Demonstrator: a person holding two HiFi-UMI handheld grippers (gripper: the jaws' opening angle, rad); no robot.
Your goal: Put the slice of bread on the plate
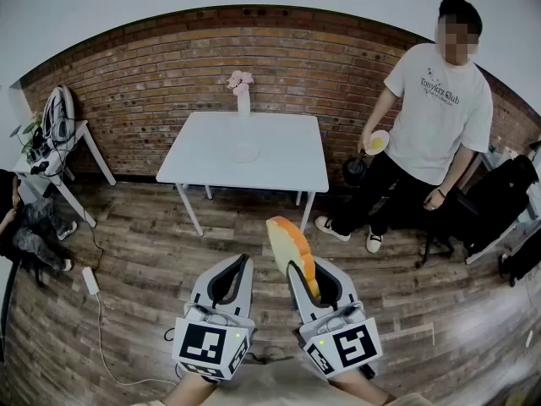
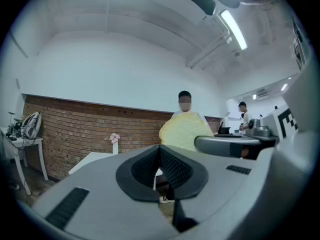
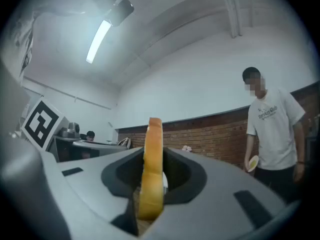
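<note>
A slice of bread (image 1: 292,249) with an orange crust stands on edge, and my right gripper (image 1: 309,282) is shut on it. In the right gripper view the bread (image 3: 151,169) fills the gap between the jaws, seen edge-on. My left gripper (image 1: 236,271) hangs beside it on the left, shut with nothing in it. From the left gripper view the bread (image 2: 184,131) shows as a pale yellow face to the right of the closed left gripper (image 2: 159,170). A white plate (image 1: 243,153) lies on the white table (image 1: 279,155) ahead, well beyond both grippers.
A vase of pink flowers (image 1: 243,91) stands at the table's far edge. A person (image 1: 423,134) in a white shirt stands right of the table with a small bowl. A side table (image 1: 59,155) with clutter is at the left. A brick wall closes the back, over a wooden floor.
</note>
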